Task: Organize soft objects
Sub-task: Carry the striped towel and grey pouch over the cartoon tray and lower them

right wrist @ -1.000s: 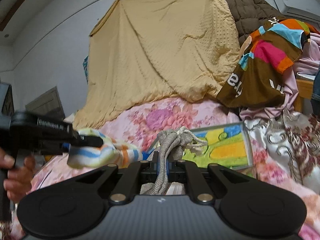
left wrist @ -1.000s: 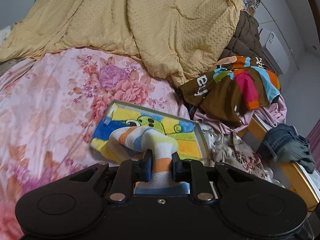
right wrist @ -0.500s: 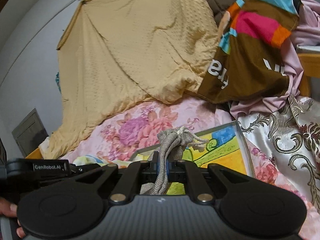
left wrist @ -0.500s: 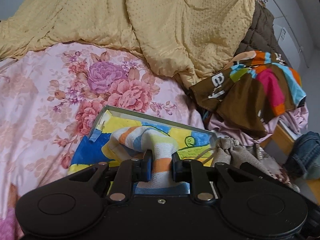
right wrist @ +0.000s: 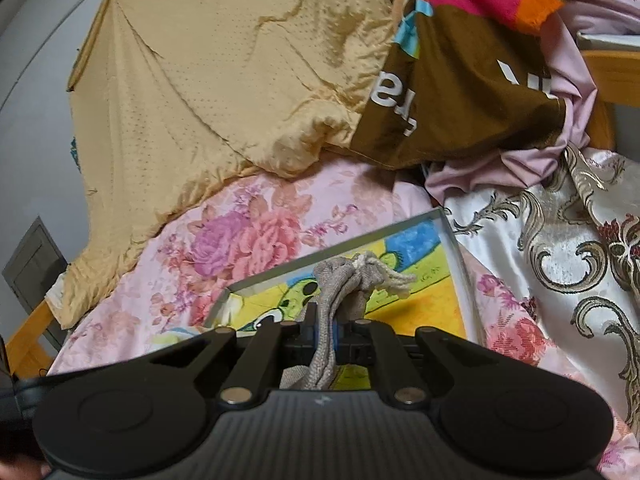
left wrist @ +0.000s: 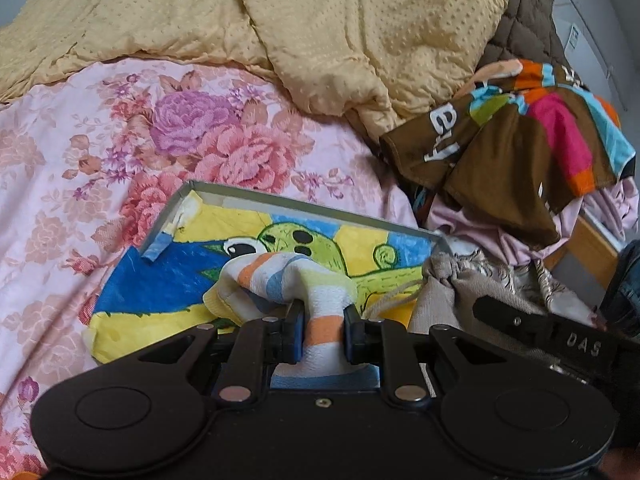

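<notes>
While both grippers hover over the tray, nothing is stowed yet: left gripper clamps the striped towel, right gripper pinches the grey pouch (clothes wait at two o'clock).

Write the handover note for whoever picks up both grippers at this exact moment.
Left gripper: shut on the striped towel.
Right gripper: shut on the grey drawstring bag.
Both are held over the shallow tray with the cartoon lining, which sits on the floral bedspread.
Done: both soft items picked up.
Left: probably set them down in the tray and release. Other clothes are piled at the tray's right.
</notes>
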### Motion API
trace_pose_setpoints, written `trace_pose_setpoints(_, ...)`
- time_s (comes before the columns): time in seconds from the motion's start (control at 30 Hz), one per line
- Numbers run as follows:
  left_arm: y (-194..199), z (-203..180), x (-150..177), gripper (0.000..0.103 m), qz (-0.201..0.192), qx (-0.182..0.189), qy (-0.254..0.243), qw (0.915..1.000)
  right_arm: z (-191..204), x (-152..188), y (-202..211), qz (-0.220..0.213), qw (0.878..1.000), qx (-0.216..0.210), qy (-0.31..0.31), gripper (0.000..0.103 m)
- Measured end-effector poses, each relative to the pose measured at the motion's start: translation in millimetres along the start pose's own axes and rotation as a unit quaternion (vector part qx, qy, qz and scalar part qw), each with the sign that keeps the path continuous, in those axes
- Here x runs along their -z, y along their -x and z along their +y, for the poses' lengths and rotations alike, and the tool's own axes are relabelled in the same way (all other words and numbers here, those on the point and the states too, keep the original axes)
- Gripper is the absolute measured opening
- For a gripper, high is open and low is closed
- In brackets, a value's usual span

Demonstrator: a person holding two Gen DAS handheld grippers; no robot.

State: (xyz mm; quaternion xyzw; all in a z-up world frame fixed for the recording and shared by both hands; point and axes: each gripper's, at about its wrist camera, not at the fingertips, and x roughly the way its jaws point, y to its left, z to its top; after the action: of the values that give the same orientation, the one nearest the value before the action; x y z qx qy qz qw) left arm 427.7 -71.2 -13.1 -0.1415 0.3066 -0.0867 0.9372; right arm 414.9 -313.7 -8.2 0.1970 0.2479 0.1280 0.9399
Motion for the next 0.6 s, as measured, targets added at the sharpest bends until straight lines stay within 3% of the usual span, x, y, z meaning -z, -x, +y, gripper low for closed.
trace_pose_setpoints(0.3, -12, 1, 14, 0.02, 0.022, -0.018, -0.016, 0.9995, -13, 2, -11, 0.025, 0.999, 0.024, -0.003, 0.006)
trace_pose_setpoints(0.6, -18, 2, 23, 0.023, 0.049, -0.026, -0.015, 0.9983, -12, 11, -20, 0.053, 0.998, 0.02, 0.004, 0.008)
